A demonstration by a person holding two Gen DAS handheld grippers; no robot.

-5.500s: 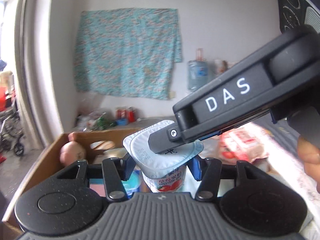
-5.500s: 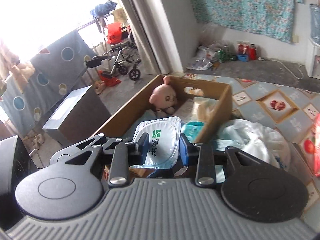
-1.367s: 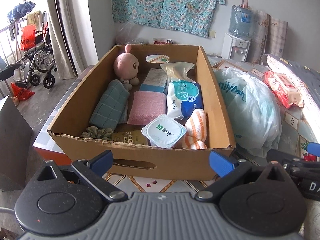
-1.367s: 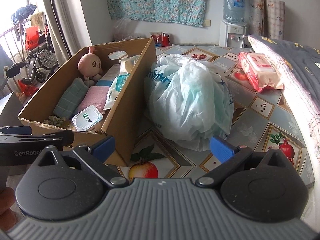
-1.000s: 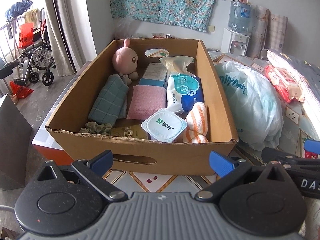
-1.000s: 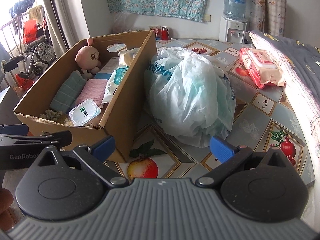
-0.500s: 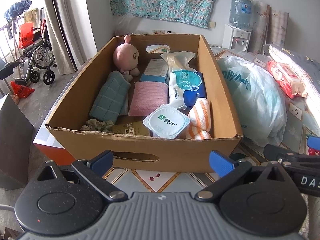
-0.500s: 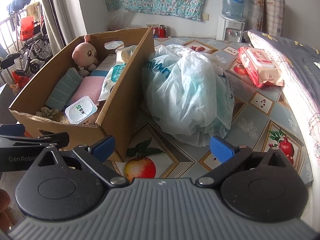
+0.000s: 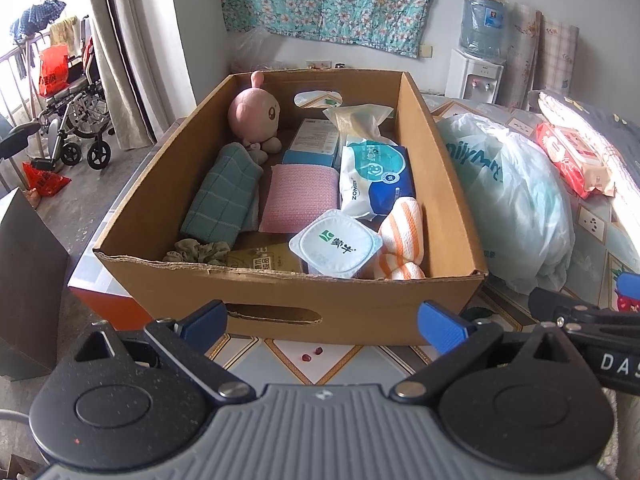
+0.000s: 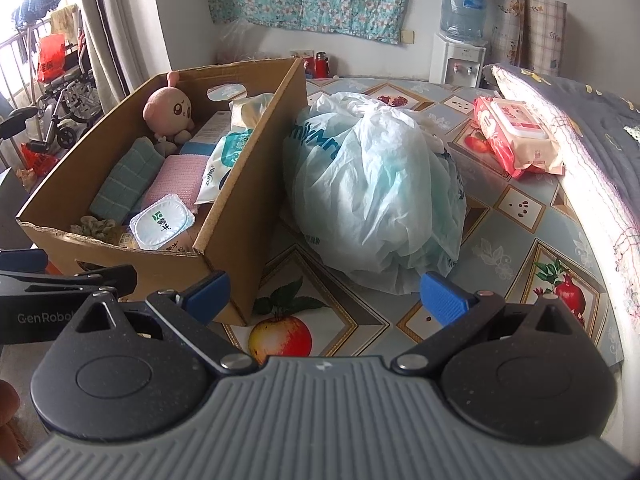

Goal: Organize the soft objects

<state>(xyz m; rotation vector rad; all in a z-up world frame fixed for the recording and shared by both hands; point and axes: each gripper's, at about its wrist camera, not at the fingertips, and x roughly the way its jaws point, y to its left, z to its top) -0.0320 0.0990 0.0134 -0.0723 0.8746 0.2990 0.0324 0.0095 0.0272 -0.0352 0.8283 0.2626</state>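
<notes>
A cardboard box (image 9: 280, 300) (image 10: 236, 240) stands on the patterned table. In it lie a pink plush toy (image 9: 252, 114), a green towel (image 9: 222, 200), a pink cloth (image 9: 298, 196), a wipes pack (image 9: 374, 180), an orange-striped cloth (image 9: 404, 236) and a yogurt cup (image 9: 334, 248) (image 10: 162, 226). A stuffed white plastic bag (image 10: 372, 200) (image 9: 508, 200) sits right of the box. My left gripper (image 9: 322, 326) is open and empty before the box's near wall. My right gripper (image 10: 324, 294) is open and empty before the bag.
A red wipes pack (image 10: 516, 136) lies at the table's far right beside a quilt (image 10: 592, 128). A water dispenser (image 10: 460, 40) stands at the back wall. A wheelchair (image 9: 68, 120) and a dark cabinet (image 9: 24, 280) are to the left on the floor.
Both grippers, which held the yogurt cup 5.5 s ago, are open and drawn back; the cup rests in the box. Over the last second the views shifted only slightly.
</notes>
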